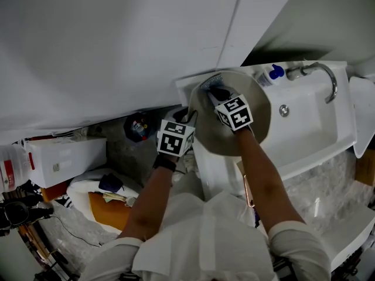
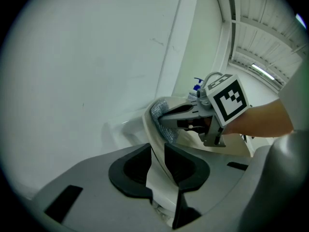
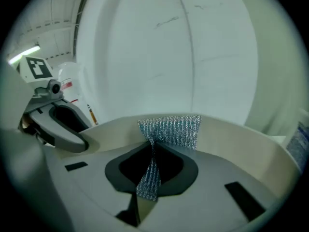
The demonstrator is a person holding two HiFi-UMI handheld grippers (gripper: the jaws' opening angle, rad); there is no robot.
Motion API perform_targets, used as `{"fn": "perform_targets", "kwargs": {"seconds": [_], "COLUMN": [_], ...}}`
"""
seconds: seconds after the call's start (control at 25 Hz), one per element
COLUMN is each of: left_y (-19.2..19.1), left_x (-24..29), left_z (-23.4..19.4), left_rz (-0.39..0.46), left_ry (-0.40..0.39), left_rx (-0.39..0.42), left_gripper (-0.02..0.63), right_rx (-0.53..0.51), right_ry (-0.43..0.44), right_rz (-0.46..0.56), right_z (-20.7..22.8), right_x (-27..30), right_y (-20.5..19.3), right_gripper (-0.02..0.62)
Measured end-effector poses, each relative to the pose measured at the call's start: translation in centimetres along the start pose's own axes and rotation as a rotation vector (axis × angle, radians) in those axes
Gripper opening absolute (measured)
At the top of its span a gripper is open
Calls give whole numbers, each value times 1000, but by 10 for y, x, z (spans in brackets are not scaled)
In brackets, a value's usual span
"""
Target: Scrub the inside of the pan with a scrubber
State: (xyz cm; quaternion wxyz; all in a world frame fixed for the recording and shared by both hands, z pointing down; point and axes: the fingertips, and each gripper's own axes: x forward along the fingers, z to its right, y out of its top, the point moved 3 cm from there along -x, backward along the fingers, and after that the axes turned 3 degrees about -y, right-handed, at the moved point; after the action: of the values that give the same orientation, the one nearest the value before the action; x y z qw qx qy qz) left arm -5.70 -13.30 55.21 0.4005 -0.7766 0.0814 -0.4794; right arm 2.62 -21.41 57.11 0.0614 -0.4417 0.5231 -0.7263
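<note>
I hold a cream pan (image 1: 261, 122) tilted over the sink. My left gripper (image 1: 190, 120) is at its left rim; in the left gripper view the jaws (image 2: 158, 156) are shut on the pan's wall (image 2: 150, 129), which stands between the black pads. My right gripper (image 1: 215, 90) reaches inside the pan near its far rim, shut on a silver mesh scrubber (image 1: 212, 81). In the right gripper view the scrubber (image 3: 171, 132) is pinched between the jaws (image 3: 152, 161) and fans out against the pan's inner wall (image 3: 241, 139). The left gripper view shows the scrubber (image 2: 161, 117) pressed on the inside.
A white sink (image 1: 310, 127) with a curved tap (image 1: 319, 72) lies under and right of the pan. A blue-capped bottle (image 1: 270, 75) stands at its back edge. A white wall is close behind. A white box (image 1: 58, 157) and bags lie on the floor at left.
</note>
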Motion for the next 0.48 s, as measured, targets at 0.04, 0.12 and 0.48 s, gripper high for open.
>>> {"fn": "perform_targets", "kwargs": {"seconds": [0.04,0.12,0.48], "left_y": [0,0,3], "left_x": [0,0,0], "left_z": [0,0,0], "left_rz": [0,1,-12], "left_ry": [-1,-1,6], "left_rx": [-4,-6,-11], "left_gripper": [94,94,87], "right_rx": [31,105,345], "right_ry": [-63,-197,-600], "right_rz": [-2,-18,-73], "right_z": [13,42,91], "right_x": [-3,-13,-70], "right_y": [-2,-8,-50], "right_gripper": [29,29,29]}}
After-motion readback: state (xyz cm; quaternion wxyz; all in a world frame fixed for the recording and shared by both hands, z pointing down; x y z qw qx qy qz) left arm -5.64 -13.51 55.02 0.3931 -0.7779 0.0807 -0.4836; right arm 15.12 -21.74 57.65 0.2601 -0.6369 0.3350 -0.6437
